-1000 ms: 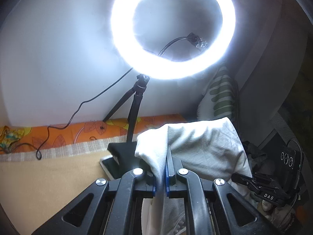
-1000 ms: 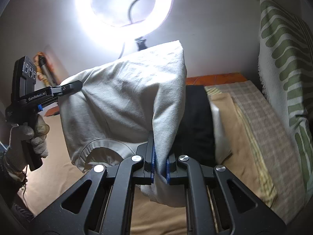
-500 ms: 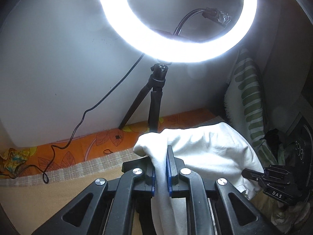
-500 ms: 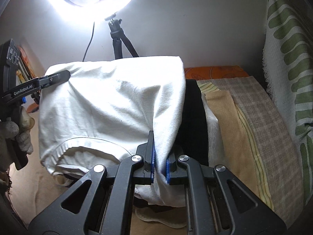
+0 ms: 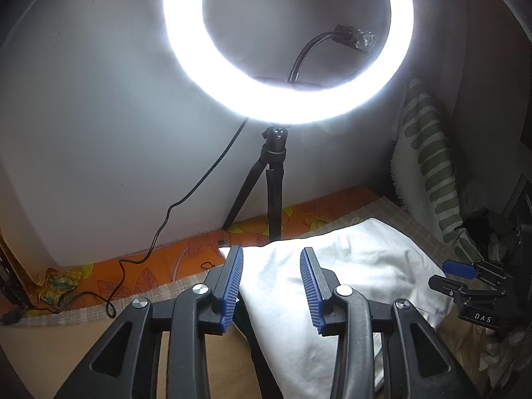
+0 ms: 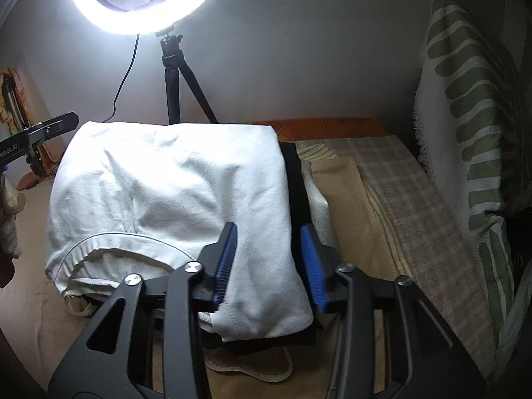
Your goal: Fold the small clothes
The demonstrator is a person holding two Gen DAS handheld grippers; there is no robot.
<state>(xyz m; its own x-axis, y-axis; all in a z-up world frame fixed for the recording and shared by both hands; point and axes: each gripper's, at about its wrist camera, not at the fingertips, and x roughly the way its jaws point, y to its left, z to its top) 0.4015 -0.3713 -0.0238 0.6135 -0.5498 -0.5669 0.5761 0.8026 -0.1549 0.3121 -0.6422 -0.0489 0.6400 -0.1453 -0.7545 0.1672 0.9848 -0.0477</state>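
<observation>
Now right gripper [image 6: 267, 262] nearest, jaws just opened, blue pads apart, straddling right edge of white garment [image 6: 173, 199] without pressing it. Left gripper [image 5: 271, 286] likewise just opened, pads clear of cloth corner below. Garment lies folded over on dark folded cloth [image 6: 296, 186] atop tan bed sheet [image 6: 342, 199]. Beyond: tripod [image 6: 173, 76], ring light [image 5: 286, 43], green-patterned pillow [image 6: 465, 99] against wall.

Ring-light tripod [image 6: 174, 79] blocks behind garment [image 6: 166, 193]; right bedding [image 6: 415, 199] clear.
</observation>
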